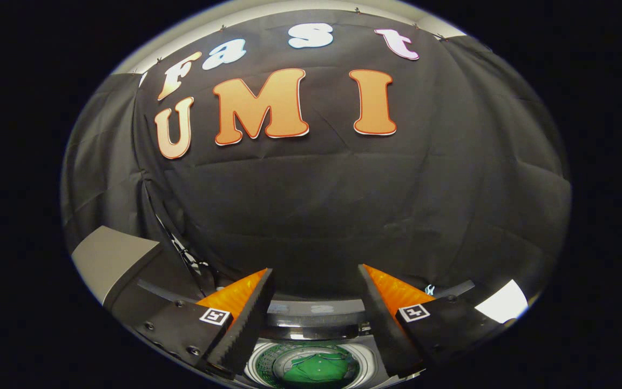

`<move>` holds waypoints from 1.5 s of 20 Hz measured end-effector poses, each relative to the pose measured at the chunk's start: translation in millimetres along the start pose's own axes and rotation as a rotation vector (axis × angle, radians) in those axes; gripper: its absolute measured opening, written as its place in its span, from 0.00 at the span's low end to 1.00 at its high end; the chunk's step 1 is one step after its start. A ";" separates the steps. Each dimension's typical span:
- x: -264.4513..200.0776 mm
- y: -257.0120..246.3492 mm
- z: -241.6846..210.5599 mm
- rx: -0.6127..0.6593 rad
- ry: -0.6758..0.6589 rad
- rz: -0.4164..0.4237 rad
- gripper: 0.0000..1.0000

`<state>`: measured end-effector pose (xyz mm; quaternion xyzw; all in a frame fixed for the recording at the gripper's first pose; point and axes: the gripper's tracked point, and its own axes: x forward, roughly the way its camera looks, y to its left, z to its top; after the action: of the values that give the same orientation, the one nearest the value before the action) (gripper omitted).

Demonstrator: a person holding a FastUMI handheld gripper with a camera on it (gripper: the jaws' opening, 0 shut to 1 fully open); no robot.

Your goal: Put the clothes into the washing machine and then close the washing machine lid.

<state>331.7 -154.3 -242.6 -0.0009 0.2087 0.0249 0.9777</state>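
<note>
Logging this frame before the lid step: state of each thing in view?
gripper: open, nothing between the fingers, held above the washer
washing machine: lid not closed, drum opening exposed between the fingers
green garment: inside the drum, bunched
grey block: beside the washer, beyond one finger, state unclear

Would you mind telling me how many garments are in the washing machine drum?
1: a green garment lies in the drum, below the open jaws. Others may be hidden beneath it.
</note>
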 end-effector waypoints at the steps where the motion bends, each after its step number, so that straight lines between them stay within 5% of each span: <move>1: -4.0 0.2 -3.0 0.000 -0.002 0.000 0.98; 18: -77.5 -6.5 -91.2 0.011 0.101 -0.021 0.97; 30: -110.0 3.6 -54.2 0.014 0.012 0.001 0.98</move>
<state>209.1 -156.6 -247.2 0.0057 0.2146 0.0239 0.9764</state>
